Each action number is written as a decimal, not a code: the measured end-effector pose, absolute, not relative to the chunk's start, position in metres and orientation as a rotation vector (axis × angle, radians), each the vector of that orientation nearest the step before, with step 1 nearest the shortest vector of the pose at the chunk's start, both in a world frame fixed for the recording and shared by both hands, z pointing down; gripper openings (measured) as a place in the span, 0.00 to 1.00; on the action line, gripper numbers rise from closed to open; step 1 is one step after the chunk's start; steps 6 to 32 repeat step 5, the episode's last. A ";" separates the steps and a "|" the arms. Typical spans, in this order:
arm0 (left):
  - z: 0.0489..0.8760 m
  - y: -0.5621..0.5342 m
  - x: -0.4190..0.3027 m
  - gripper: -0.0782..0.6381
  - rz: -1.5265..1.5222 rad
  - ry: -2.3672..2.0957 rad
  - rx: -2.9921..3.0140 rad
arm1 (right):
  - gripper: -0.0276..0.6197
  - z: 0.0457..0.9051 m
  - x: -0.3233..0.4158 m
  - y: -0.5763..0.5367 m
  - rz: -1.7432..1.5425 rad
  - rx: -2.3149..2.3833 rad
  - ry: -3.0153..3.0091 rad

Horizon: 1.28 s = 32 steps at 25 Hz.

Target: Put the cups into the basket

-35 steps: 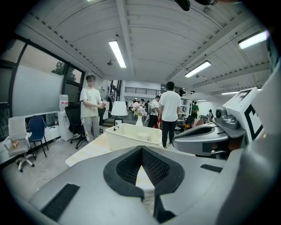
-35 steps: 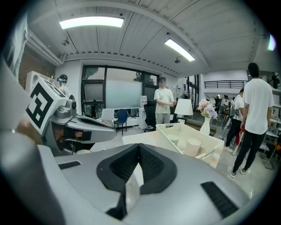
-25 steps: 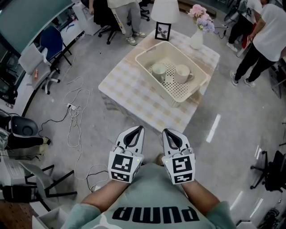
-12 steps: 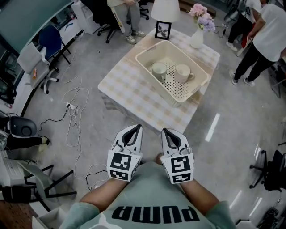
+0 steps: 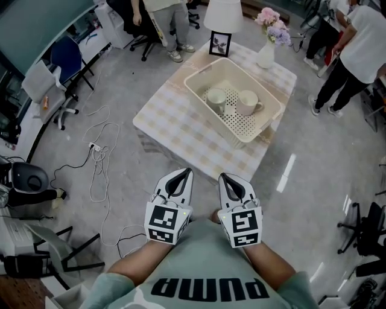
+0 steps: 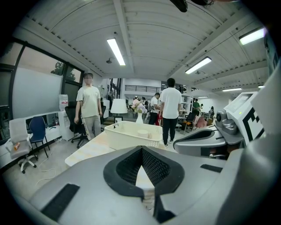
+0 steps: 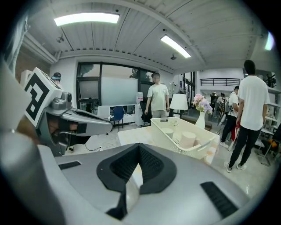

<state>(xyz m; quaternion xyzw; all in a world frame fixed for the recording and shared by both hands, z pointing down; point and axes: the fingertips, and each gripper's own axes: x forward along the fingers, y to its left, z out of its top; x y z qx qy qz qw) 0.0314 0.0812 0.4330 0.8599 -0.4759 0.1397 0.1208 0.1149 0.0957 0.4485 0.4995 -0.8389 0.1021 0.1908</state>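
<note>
Hanging closed off the table (image 5: 172, 121) edge: left tool (image 5: 187, 173), right tool (image 5: 224, 177).

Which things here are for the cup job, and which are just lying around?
For the job:
- basket
- cup and second cup, both inside the basket
- left gripper and right gripper, both shut and empty

Just lying about:
- lamp
- picture frame
- vase of flowers
- cables on the floor
- blue office chair
</note>
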 end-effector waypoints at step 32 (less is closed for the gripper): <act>0.434 0.077 0.031 0.12 0.403 -1.376 2.512 | 0.06 0.449 0.114 0.092 0.290 1.410 -2.349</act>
